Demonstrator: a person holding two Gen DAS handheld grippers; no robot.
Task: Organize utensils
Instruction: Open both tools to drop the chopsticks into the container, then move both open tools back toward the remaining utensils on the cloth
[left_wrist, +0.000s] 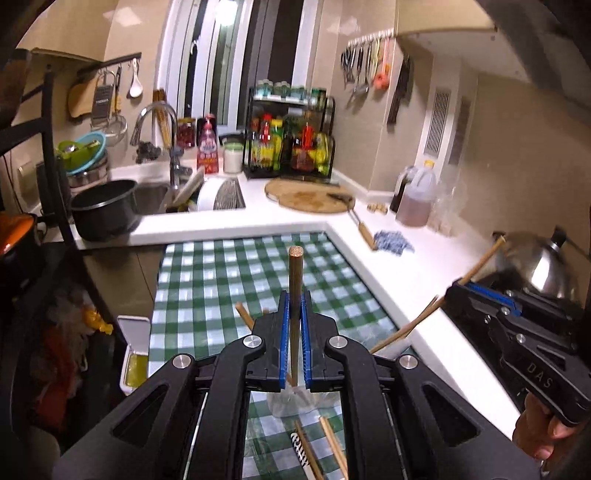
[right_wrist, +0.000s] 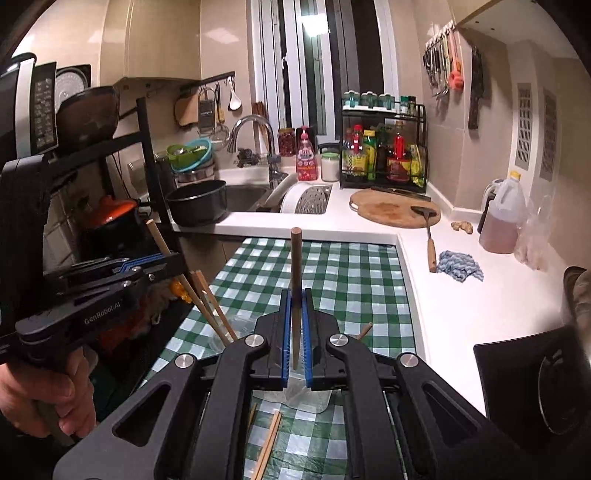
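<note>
Chopsticks are the business at hand: each claw is clamped on one. From the left wrist view, the left claw pinches a brown chopstick between its blue pads, the stick standing upright with its blunt end up. Below it sits a clear cup on the green checked tablecloth, with the tips of other chopsticks leaning out to either side. Two more loose sticks lie flat on the cloth near the bottom edge.

At the right of that view, the right claw grips a lighter chopstick that slants up toward a metal pot lid.

From the right wrist view, the right claw holds its chopstick upright over the same clear cup. The left claw appears at the left, closed on a chopstick, just above the sticks leaning in the cup. One loose stick lies on the tablecloth. On the white table beyond sit a round cutting board, a spatula and a blue rag
</note>
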